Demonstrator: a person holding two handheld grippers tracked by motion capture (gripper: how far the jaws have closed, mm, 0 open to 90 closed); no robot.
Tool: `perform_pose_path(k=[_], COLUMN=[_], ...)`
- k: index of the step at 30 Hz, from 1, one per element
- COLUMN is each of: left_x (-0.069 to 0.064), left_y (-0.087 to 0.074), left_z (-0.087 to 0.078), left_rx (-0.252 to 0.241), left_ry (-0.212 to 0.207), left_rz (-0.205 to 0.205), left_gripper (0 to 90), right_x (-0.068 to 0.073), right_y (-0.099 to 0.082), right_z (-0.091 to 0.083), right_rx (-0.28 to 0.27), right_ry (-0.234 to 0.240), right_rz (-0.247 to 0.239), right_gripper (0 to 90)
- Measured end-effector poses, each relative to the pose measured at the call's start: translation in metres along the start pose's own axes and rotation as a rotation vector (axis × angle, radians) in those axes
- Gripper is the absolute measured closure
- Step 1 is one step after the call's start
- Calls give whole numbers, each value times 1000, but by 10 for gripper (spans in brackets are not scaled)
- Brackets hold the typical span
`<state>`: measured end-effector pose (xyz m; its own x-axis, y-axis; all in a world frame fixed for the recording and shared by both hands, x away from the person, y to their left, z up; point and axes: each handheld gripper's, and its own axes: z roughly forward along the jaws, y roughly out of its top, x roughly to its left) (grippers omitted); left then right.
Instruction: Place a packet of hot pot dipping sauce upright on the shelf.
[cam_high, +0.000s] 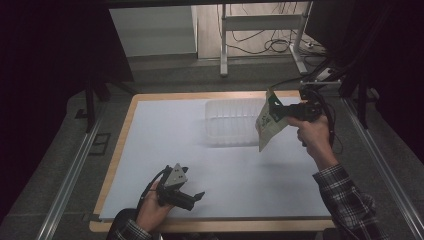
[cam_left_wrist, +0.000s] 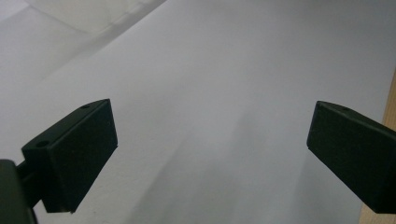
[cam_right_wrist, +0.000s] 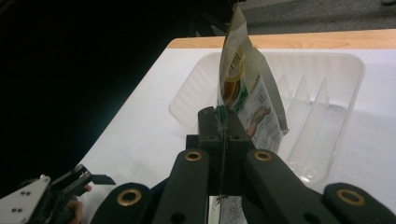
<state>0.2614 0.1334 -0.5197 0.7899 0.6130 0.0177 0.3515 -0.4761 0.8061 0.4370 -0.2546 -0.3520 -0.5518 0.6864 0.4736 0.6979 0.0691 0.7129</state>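
Right hand-held gripper (cam_right_wrist: 223, 122) clenched on snack pouch (cam_high: 268, 123), seemingly mid-carry beside clear tray (cam_high: 231, 121); left hand-held gripper (cam_high: 192, 199) released, idle; next, probably lowering pouch into tray.

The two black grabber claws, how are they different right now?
The left gripper is open, its jaws wide apart with nothing between them; the right gripper is shut on the printed white and green snack packet.
The left gripper sits low near the table's front edge; the right gripper is raised by the clear plastic ribbed tray at the far side.
Both have black jaws and are held in a hand.
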Motion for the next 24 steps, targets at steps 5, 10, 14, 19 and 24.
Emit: perform_pose_path(k=[5, 10, 14, 19, 24], left_x=[0, 0, 0, -1, -1], left_y=[0, 0, 0, 0, 0], left_z=[0, 0, 0, 1, 0], left_rx=[2, 2, 3, 6, 3], left_ry=[-1, -2, -3, -6, -4], left_rz=[1, 1, 2, 7, 9], left_gripper=[15, 15, 15, 15, 15], right_x=[-4, -10, -16, -20, -22], right_y=[6, 13, 17, 23, 31], right_z=[8, 17, 24, 32, 38], right_rx=[8, -1, -8, -17, -20], right_ry=[-10, -16, -11, -9, -32], right_rz=[4, 20, 37, 46, 34], right_gripper=[892, 892, 892, 892, 892])
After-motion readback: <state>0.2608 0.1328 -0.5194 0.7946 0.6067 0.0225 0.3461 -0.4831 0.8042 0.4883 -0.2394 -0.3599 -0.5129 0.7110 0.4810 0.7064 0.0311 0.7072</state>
